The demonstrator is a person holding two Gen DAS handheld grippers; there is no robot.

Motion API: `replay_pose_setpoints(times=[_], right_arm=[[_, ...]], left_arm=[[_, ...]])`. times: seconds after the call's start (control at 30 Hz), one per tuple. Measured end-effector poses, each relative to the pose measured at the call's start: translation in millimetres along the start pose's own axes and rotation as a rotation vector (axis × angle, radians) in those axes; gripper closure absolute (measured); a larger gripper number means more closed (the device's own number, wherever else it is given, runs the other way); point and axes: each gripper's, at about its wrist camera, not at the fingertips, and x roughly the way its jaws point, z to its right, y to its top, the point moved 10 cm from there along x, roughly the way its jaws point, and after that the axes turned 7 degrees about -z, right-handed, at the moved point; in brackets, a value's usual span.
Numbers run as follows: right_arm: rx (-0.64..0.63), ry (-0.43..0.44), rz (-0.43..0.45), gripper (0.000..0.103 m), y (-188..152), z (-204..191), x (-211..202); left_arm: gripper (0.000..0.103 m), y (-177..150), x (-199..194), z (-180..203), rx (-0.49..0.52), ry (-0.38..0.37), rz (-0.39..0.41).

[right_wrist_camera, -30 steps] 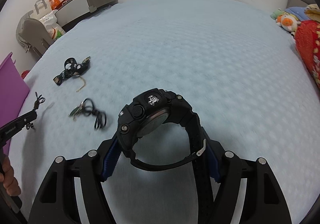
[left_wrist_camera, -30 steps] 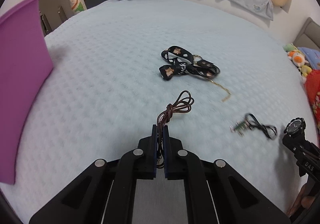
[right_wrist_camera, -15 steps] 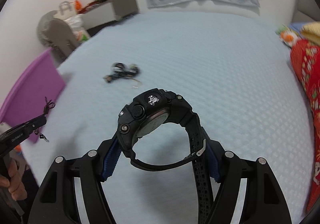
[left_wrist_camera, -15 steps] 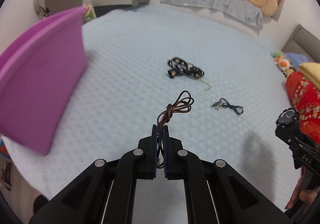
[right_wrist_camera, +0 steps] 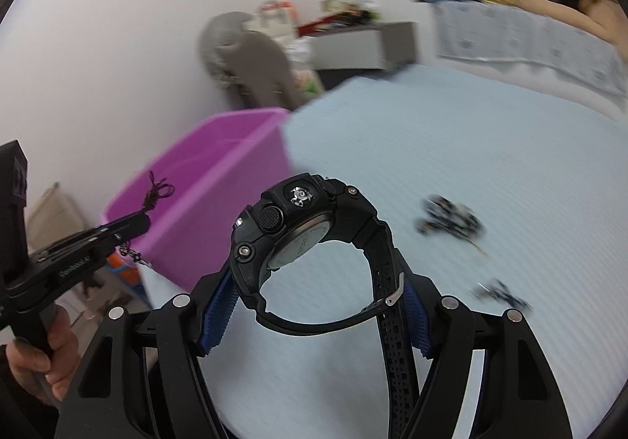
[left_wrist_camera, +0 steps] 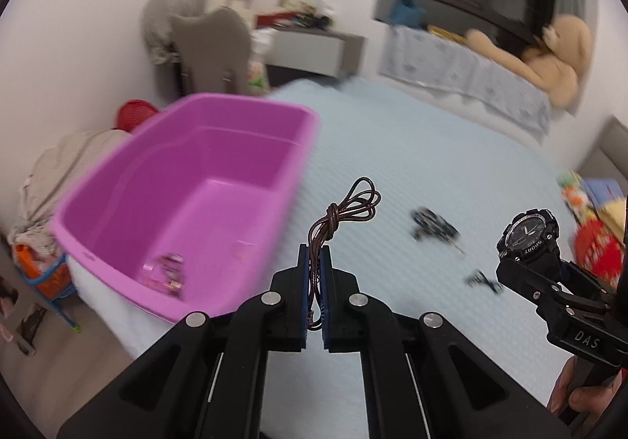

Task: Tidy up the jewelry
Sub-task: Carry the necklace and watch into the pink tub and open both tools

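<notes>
Left wrist view: the left claw (left_wrist_camera: 314, 262) is pressed together on a brown cord necklace (left_wrist_camera: 345, 211), whose knotted loops stand up above the blue pads (left_wrist_camera: 302, 282) while a short end hangs between them. To the left, just beside the claw, a purple bin (left_wrist_camera: 188, 203) sits at the near left edge of the bed (left_wrist_camera: 451, 172), with a few small, blurred items on its floor. Farther out on the pale blue bedcover lie a dark patterned strap bundle (left_wrist_camera: 431, 225) and, nearer and to the right, a small black cord piece (left_wrist_camera: 482, 280). At the right edge the right claw (left_wrist_camera: 528, 262) carries a black sport watch (left_wrist_camera: 528, 237), its dial facing this camera. A teddy bear (left_wrist_camera: 549, 58) lies on the far ledge.

Right wrist view: the right claw (right_wrist_camera: 314, 305) stands spread wide, its blue pads (right_wrist_camera: 218, 315) pinching the black sport watch (right_wrist_camera: 310, 243) by the strap loop, case at the top. The purple bin (right_wrist_camera: 219, 180) is far left, at the bed's (right_wrist_camera: 471, 164) edge. The left claw (right_wrist_camera: 141, 221) reaches in from the left, held by a hand (right_wrist_camera: 43, 356), with the brown cord necklace (right_wrist_camera: 159, 192) poking up in front of the bin. The strap bundle (right_wrist_camera: 451, 221) and the cord piece (right_wrist_camera: 502, 294) lie on the bed to the right, both blurred.
</notes>
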Motion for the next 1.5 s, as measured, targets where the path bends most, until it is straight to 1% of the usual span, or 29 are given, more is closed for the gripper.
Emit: replay_pose_setpoints(times=[0.13,0.27,0.4,0.57,0.77,0.9,1.0,1.1,1.2,1.27,1.3,1.33,1.37,1.4,1.47,1.5], right_arm=[[-0.072,0.084,0.015,0.033,44,-55,26],[-0.138,0.143,-0.007,0.033,76,-105,63],[-0.205,0.159,-0.052,0.033,95,-142,104],[-0.264,0.152,-0.125,0.033,105,-169,152],[-0.317,0.114,-0.213,0.033,105,-176,205],[-0.338,0.093,-0.253,0.033,109,-180,229],[-0.346,0.073,-0.291,0.033,109,-180,245],[-0.336,0.067,-0.311,0.033,110,-180,250],[-0.332,0.033,-0.346,0.033,109,-174,257],[-0.344,0.009,-0.363,0.033,107,-173,259],[-0.340,0.012,-0.363,0.032,107,-173,259],[-0.334,0.012,-0.365,0.030,108,-172,258],[-0.328,0.004,-0.368,0.028,108,-170,258],[-0.323,-0.002,-0.367,0.028,108,-169,257],[-0.319,-0.002,-0.361,0.028,109,-169,254],[-0.318,-0.004,-0.356,0.028,109,-168,252]], left_arm=[[0.098,27,-5,-54,-0.049,0.073,0.034],[0.098,48,8,-107,-0.119,0.138,0.031],[0.098,55,32,-143,-0.178,0.166,-0.012],[0.098,50,62,-172,-0.224,0.201,-0.069],[0.098,41,86,-190,-0.258,0.236,-0.126],[0.098,40,97,-196,-0.264,0.260,-0.155],[0.097,40,102,-199,-0.279,0.260,-0.169],[0.097,42,102,-201,-0.273,0.293,-0.179],[0.097,38,105,-203,-0.286,0.288,-0.211],[0.095,36,106,-203,-0.292,0.288,-0.227],[0.093,35,105,-204,-0.294,0.291,-0.227],[0.078,34,103,-204,-0.296,0.298,-0.225],[0.067,34,102,-205,-0.300,0.303,-0.224],[0.046,35,98,-207,-0.307,0.309,-0.215],[0.032,40,90,-207,-0.297,0.332,-0.180],[0.032,41,86,-207,-0.291,0.340,-0.171]])
